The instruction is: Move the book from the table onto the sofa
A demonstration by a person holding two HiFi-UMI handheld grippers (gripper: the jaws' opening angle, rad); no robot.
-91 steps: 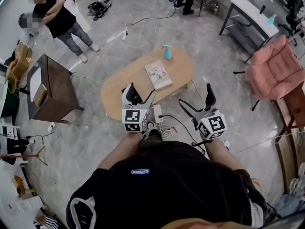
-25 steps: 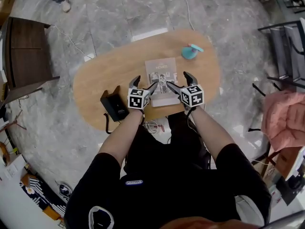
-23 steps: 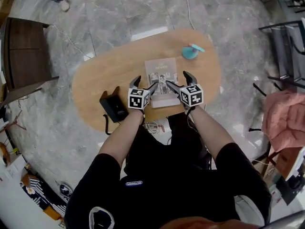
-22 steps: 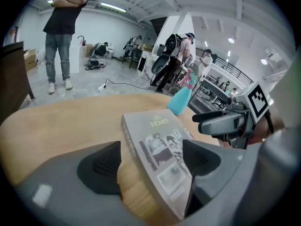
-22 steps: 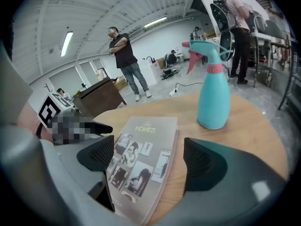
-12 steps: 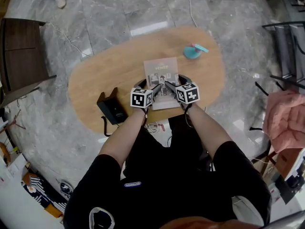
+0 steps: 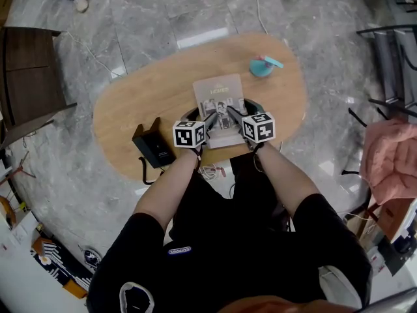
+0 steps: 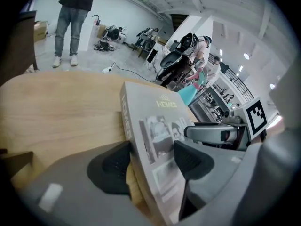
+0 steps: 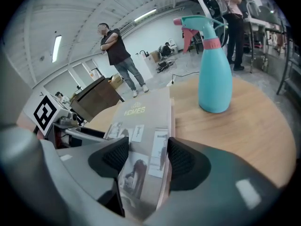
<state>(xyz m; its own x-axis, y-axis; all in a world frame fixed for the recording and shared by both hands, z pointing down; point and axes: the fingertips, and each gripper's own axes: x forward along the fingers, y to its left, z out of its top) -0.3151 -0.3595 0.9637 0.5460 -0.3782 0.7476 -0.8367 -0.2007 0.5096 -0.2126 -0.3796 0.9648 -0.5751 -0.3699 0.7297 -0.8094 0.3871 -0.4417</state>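
A grey book (image 7: 218, 96) with photos on its cover lies on the oval wooden table (image 7: 143, 103). Both grippers are at its near end. My left gripper (image 7: 203, 118) has the spine side between its pads, one pad against the spine edge and the other on the cover (image 8: 160, 121); the left gripper (image 8: 150, 159) looks shut on it. My right gripper (image 7: 241, 113) takes the page-edge side. Its jaws have just been closing with the book (image 9: 141, 117) between them, and the right gripper (image 9: 143, 157) now has both pads on it.
A teal spray bottle (image 7: 262, 67) stands on the table beyond the book, right of it (image 9: 214, 74). A black device (image 7: 153, 150) sits at the table's near left edge. A dark wooden cabinet (image 7: 32, 77) stands far left, a pink cushioned seat (image 7: 391, 162) far right. Cables (image 7: 208, 171) lie under the table edge.
Both grippers have come down and drawn in onto the book's near end. The right jaws have narrowed round its page edge. The book has stayed on the table.
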